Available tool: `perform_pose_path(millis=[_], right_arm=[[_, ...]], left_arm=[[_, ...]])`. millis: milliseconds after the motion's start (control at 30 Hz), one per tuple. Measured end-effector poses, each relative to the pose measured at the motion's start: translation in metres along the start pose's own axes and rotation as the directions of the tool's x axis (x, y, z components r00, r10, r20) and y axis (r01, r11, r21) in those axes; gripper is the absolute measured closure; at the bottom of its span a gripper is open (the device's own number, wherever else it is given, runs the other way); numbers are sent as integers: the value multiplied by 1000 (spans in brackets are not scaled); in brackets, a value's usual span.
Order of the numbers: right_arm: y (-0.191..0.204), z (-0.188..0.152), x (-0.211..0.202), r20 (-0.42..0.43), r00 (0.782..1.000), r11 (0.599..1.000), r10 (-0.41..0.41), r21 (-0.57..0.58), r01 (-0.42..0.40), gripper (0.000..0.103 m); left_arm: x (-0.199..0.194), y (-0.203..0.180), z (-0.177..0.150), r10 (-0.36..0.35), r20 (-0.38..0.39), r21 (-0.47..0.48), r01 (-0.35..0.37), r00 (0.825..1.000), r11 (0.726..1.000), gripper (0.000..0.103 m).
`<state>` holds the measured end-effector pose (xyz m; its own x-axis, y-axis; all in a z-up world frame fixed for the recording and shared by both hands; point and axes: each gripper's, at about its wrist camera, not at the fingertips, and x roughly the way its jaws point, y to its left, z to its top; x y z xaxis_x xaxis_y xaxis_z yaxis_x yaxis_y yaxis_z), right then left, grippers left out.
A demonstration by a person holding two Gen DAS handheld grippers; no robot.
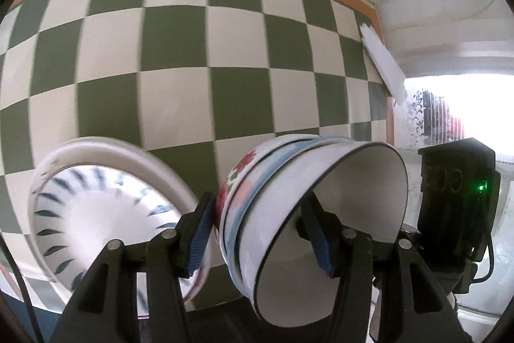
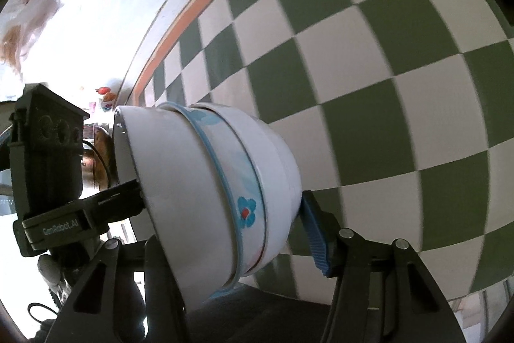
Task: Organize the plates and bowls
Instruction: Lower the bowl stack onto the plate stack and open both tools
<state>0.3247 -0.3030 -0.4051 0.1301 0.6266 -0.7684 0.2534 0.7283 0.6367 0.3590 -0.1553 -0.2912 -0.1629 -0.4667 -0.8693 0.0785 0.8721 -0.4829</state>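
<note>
A stack of nested bowls (image 1: 337, 192) hangs tipped on its side in front of the tiled wall. Its inner bowl is white with a dark rim; around it sit a blue-banded bowl and a red-flowered one. My left gripper (image 1: 257, 227) is shut on the stack, one blue pad (image 1: 199, 233) on the flowered outside and the other inside the white bowl. In the right wrist view the same stack of bowls (image 2: 180, 182) fills my right gripper (image 2: 225, 233). Its right pad (image 2: 313, 233) presses on the outermost bowl's base, and its left finger is hidden behind the stack.
A white plate with dark leaf marks (image 1: 106, 214) stands on edge low on the left, close to the green-and-white checked wall (image 1: 225, 53). The right gripper's black body (image 1: 456, 198) is beside the bowl rim, and a bright window (image 1: 475, 105) lies beyond it.
</note>
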Motion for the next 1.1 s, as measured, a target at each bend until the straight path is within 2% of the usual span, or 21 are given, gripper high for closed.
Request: perform_pose_path(millis=[267,500,767,1100], right_arm=[[57,-19,33,17,1000,998,-13,-61,14,47],[86,-34,65,-8,1000,996,-23,-91,22,47],[106,-39,104,-42,999,994,-24,-111,20,47],[109,-40,121,-49,998,990,-42,-135,35,47]], left_arm=[[-32,50,-17,6,43,3,-6,999,1000,51],[-43,97,-29,11,47,-37,-9,999,999,52],[-48,131,-36,13,46,-81,-9,999,997,52],[-41,147,-38,18,47,-106,-13,999,994,52]])
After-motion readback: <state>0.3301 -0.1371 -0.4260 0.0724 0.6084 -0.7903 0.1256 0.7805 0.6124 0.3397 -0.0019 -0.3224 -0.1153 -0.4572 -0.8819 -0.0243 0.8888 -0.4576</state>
